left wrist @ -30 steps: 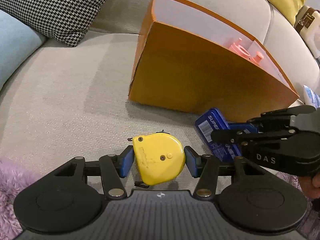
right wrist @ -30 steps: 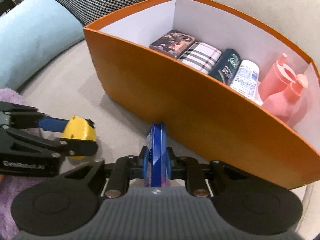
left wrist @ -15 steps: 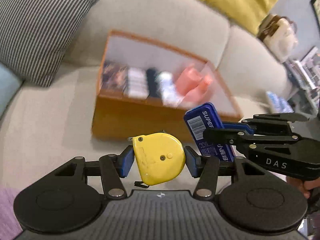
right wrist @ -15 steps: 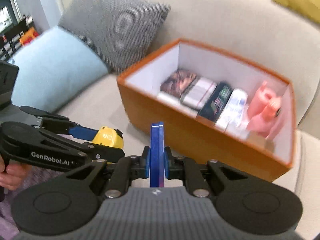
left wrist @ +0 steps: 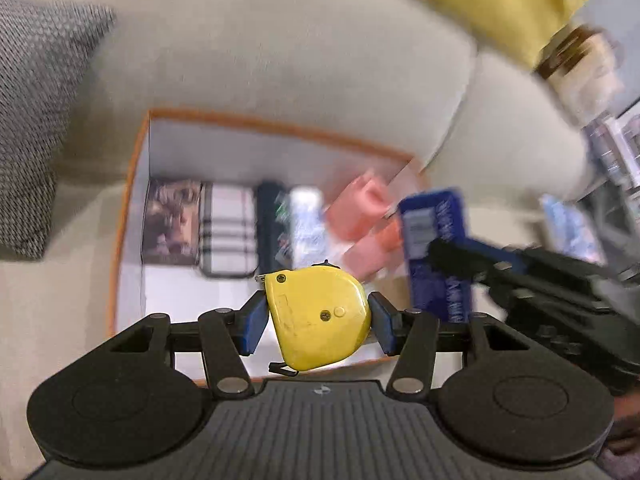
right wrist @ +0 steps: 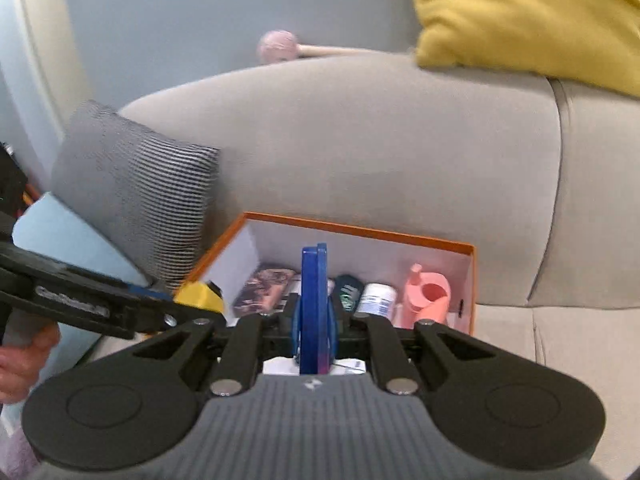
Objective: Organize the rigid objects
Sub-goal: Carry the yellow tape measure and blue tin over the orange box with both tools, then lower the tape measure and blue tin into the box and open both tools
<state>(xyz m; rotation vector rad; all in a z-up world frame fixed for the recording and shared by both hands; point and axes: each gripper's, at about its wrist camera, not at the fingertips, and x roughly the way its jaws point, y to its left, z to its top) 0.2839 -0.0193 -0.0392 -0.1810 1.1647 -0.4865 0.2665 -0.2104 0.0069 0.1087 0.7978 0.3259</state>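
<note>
My left gripper (left wrist: 318,322) is shut on a yellow tape measure (left wrist: 318,314) and holds it in the air above the front of an orange box (left wrist: 120,216) with a white inside. My right gripper (right wrist: 314,322) is shut on a flat blue tin (right wrist: 314,300), held upright on its edge above the same box (right wrist: 472,280). The tin also shows in the left wrist view (left wrist: 436,256), to the right of the tape measure. The tape measure also shows in the right wrist view (right wrist: 198,296), at the left.
The box stands on a grey sofa (right wrist: 360,140) and holds a row of small packs (left wrist: 228,232) and pink bottles (right wrist: 426,294). A houndstooth cushion (left wrist: 32,120) lies to the left, a yellow cushion (right wrist: 528,16) on the sofa back at the right.
Both grippers have risen from the sofa seat with their objects and moved forward, from in front of the box to above its open top.
</note>
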